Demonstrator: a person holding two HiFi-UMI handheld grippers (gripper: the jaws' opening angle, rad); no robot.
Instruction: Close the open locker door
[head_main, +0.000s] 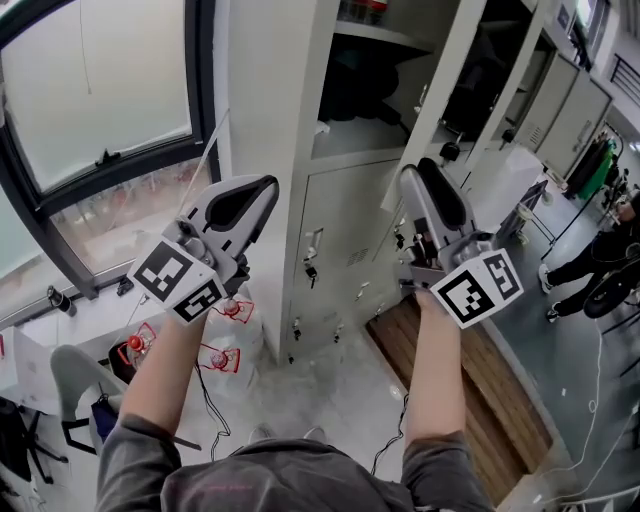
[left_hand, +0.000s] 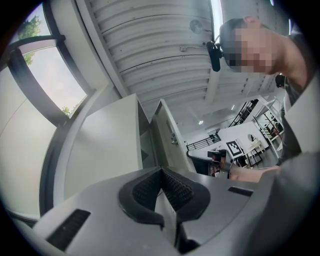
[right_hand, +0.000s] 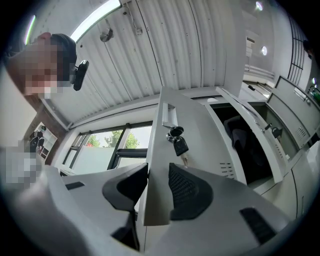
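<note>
Two grippers raised | left gripper (left_hand: 161, 171): fingers pressed together, empty | right gripper (right_hand: 158, 169): fingers spread, astride edge of open locker door (right_hand: 202, 131), which rises toward 12 o'clock | key (right_hand: 180, 146) hangs in its lock.

Head view steeply downward, gripper views tilted upward, all sharing the lockers (head_main: 345, 215)

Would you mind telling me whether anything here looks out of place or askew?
Yes: one locker door stands swung open, with a key dangling from its lock. Its edge sits between the spread jaws of the right hand-held gripper, which do not look clamped on it.
</note>
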